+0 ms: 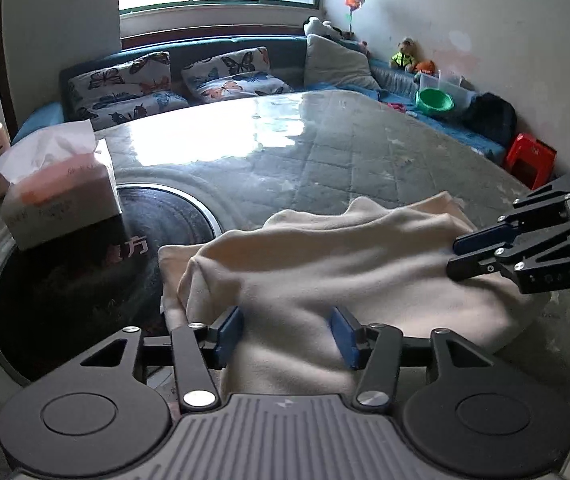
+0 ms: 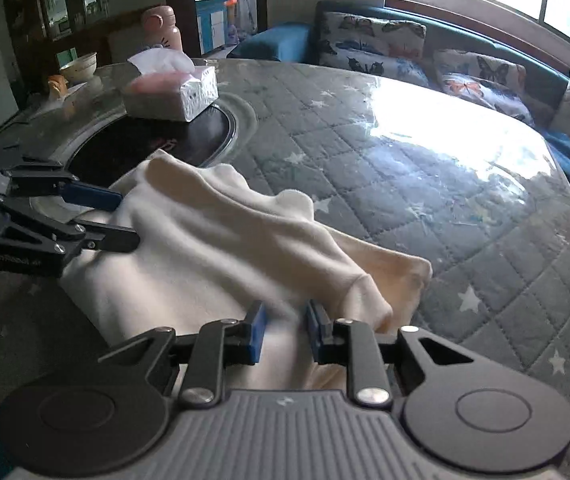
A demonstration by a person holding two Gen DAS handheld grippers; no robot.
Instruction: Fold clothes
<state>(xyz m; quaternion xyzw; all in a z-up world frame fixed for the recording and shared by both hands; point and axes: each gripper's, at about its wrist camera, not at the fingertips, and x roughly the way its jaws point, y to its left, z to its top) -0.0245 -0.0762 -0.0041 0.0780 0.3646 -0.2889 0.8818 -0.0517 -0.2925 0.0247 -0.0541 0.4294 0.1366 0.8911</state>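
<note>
Between the spread pads of the left gripper (image 1: 291, 334) lies the near hem of the cream garment (image 1: 325, 268); the jaws stand apart with cloth rising between them, so this claw is released, poised around the fabric without pinching it. The right gripper (image 2: 283, 330) is likewise parted, its pads a narrower gap apart, with the cloth's edge running between them; whether they already press the fabric cannot be told, though they look unclenched. Ahead of both claws the garment sits in a loose, rumpled heap on the quilted, star-printed table cover (image 2: 425, 184), a bulky fold running diagonally away from the right claw and a thinner layer peeking out beneath its far corner. Beyond the left claw's left finger is the dark round inset (image 1: 85, 280) in the tabletop, and farther on it a tissue box (image 1: 59, 190). Farthest off, past the table's edge, butterfly-print cushions (image 1: 125, 84) line a sofa. By my reading the step in hand is taking hold of the near edge for a fold; next, both claws need to close firmly on one layer and lift together, carrying it forward evenly.
</note>
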